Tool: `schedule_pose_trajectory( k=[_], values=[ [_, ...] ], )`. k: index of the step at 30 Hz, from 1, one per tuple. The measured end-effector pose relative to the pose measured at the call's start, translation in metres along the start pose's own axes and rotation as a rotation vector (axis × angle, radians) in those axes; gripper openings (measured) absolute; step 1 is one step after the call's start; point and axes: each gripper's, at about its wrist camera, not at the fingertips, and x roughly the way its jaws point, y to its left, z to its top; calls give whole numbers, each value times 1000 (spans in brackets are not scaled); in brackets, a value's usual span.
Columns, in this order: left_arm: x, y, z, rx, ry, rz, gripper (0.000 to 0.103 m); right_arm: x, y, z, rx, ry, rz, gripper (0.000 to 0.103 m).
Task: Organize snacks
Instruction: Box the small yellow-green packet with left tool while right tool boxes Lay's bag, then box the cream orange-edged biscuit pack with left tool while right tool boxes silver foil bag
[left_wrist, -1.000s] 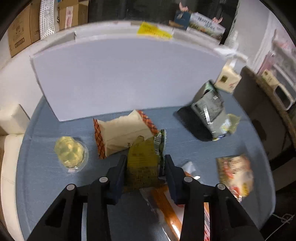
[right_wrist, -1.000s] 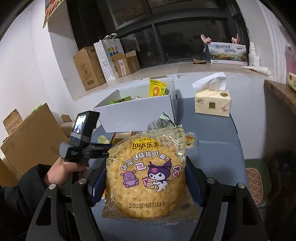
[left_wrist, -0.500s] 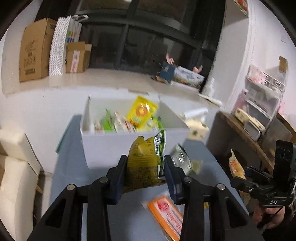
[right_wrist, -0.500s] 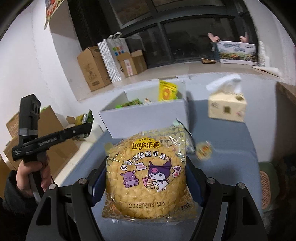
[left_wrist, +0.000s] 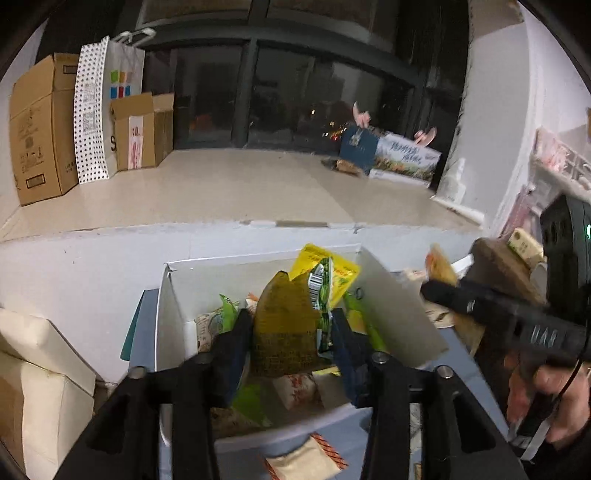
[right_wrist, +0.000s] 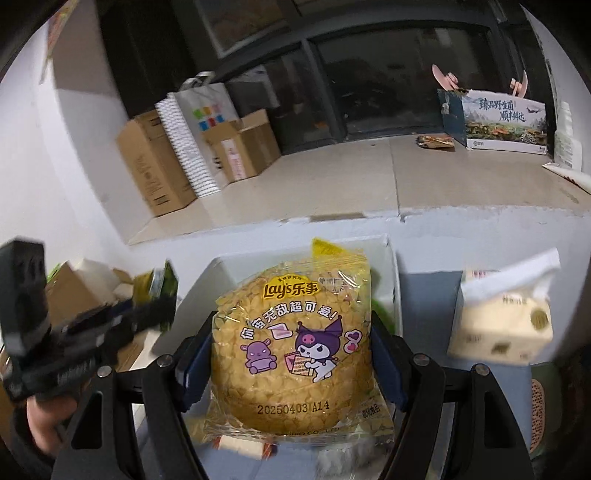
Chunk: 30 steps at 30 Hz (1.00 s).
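Note:
My left gripper (left_wrist: 286, 338) is shut on a small olive-green snack packet (left_wrist: 284, 332) and holds it above the open white box (left_wrist: 399, 295), which holds several snack packs. My right gripper (right_wrist: 291, 354) is shut on a yellow Lay's chip bag (right_wrist: 291, 347) and holds it in front of the same white box (right_wrist: 391, 280). The left gripper with its green packet also shows in the right wrist view (right_wrist: 151, 306), at the left. The right gripper's body shows in the left wrist view (left_wrist: 491, 310), at the right.
A beige tissue box (right_wrist: 502, 321) stands right of the white box. A tan snack pack with orange edges (left_wrist: 303, 459) lies on the blue table in front of the box. Cardboard boxes (left_wrist: 37, 129) and a dotted bag stand on the ledge behind.
My left gripper rose from the table with the green packet and moved forward over the white box. My right gripper brought the chip bag closer to the box.

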Motion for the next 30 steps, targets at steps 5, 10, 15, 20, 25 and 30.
schedule_pose_trajectory(
  k=[5, 10, 15, 20, 25, 30],
  values=[
    [-2, 18, -9, -42, -16, -9, 103, 6, -18, 14, 79, -16, -6, 103],
    [-11, 26, -17, -52, -10, -4, 103, -5, -12, 7, 53, -36, -4, 103],
    [-35, 16, -24, -27, -29, -47, 103, -26, 13, -2, -35, -73, -4, 103],
    [-74, -7, -48, 37, -51, -95, 103, -69, 44, -32, -152, -126, 27, 103],
    [-115, -24, -96, 49, -64, -117, 103, -120, 54, -84, -192, -171, 54, 103],
    [-147, -36, -149, 41, -56, -140, 103, -161, 42, -153, -163, -168, 38, 103]
  ],
)
